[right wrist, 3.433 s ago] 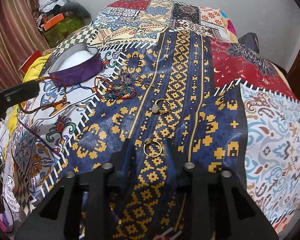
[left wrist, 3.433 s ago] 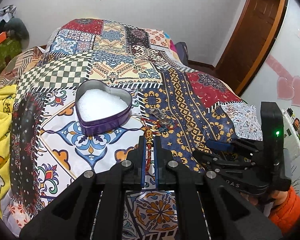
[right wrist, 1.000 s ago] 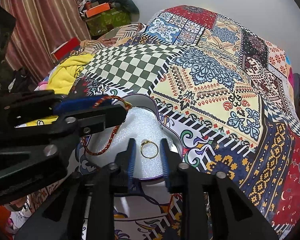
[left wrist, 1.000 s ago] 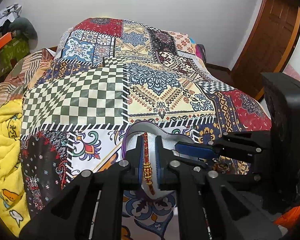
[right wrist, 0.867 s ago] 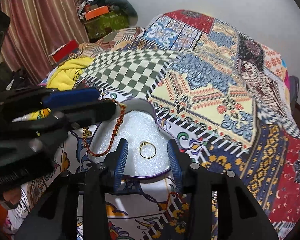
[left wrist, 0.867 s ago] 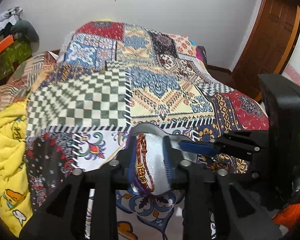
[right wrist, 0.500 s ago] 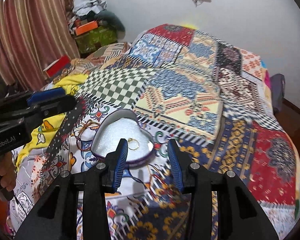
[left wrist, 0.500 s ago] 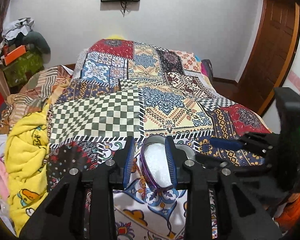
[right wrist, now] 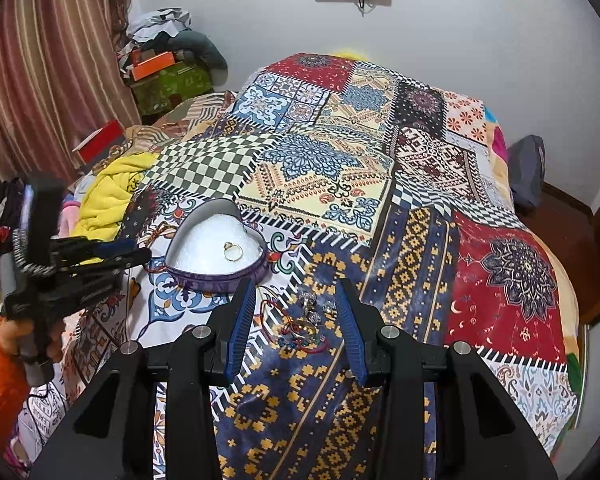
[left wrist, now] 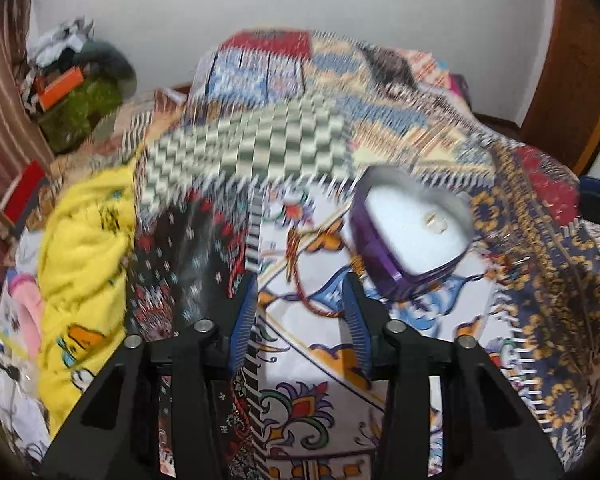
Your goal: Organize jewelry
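While fingers gape — ring boxed.

The bed cover is a patchwork of green-and-white checks, cream-and-blue medallions, navy with yellow geometric motifs, and red paisley panels. The heart-shaped tin has a purple outer wall and a white lining, on which lies a gold ring. The left gripper and right gripper are black with blue finger pads; a yellow blanket and striped pink-brown curtain are at left.
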A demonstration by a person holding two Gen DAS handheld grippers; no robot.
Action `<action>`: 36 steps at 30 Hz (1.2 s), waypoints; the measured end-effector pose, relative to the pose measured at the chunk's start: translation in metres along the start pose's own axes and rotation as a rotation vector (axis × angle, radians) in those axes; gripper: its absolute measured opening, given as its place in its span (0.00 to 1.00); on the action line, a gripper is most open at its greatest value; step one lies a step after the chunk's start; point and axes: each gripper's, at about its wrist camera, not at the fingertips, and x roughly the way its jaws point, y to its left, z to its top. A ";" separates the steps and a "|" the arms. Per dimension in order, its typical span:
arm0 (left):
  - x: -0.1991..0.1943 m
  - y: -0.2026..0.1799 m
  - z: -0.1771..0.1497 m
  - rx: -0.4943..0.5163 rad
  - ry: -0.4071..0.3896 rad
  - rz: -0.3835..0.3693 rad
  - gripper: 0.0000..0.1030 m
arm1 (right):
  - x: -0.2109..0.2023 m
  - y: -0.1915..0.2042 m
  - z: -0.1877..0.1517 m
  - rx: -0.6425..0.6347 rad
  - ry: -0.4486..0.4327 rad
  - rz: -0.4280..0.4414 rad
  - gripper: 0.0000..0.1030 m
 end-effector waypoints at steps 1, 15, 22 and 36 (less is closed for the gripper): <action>0.010 0.004 0.000 -0.016 0.025 -0.004 0.29 | 0.000 -0.001 -0.002 0.003 0.001 0.000 0.37; 0.019 0.004 0.013 -0.087 0.005 -0.059 0.04 | 0.004 -0.030 -0.023 0.054 0.025 -0.037 0.37; -0.033 -0.021 0.038 -0.046 -0.132 -0.111 0.04 | 0.004 -0.048 -0.043 0.050 0.076 -0.055 0.37; 0.019 -0.066 0.037 0.021 -0.011 -0.068 0.04 | 0.027 -0.046 -0.067 0.012 0.139 -0.003 0.37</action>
